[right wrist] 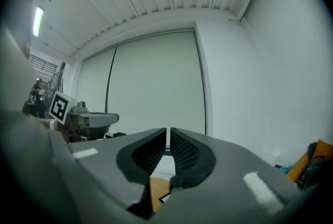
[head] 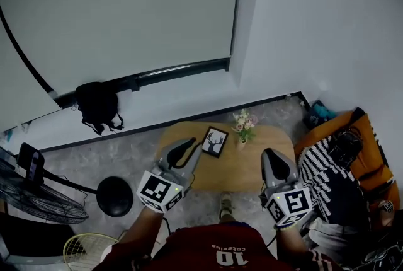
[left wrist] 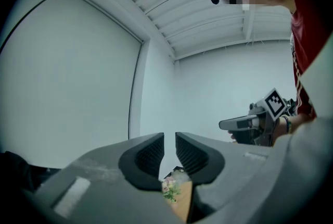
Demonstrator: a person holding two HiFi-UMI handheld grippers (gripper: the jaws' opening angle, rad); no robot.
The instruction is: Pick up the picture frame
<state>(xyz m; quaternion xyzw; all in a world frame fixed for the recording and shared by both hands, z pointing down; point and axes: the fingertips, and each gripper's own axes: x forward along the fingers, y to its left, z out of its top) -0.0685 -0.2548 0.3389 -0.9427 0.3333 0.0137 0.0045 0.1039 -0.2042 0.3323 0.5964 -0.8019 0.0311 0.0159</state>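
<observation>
1. Left grey two-jaw gripper point(head: 187, 145): level, jaws a narrow gap apart, nothing between them.
2. Small black-bordered picture frame with deer silhouette point(head: 215, 141): on the oval wooden low table point(head: 252, 169), towards its left end, untouched; whether it lies flat or is propped cannot be told.
3. Little vase of pale flowers point(head: 244, 125): just beside the frame.
4. Right grey two-jaw gripper point(head: 272, 156): level, jaws all but together, empty.

Step, as judged: approach. Next: lower the left gripper, widen its jaws and close them on the frame's border, clear of the vase.

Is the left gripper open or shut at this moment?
Open, slightly. The left gripper view shows a narrow gap between the black ribbed pads of the grey left gripper, with nothing held between them.
</observation>
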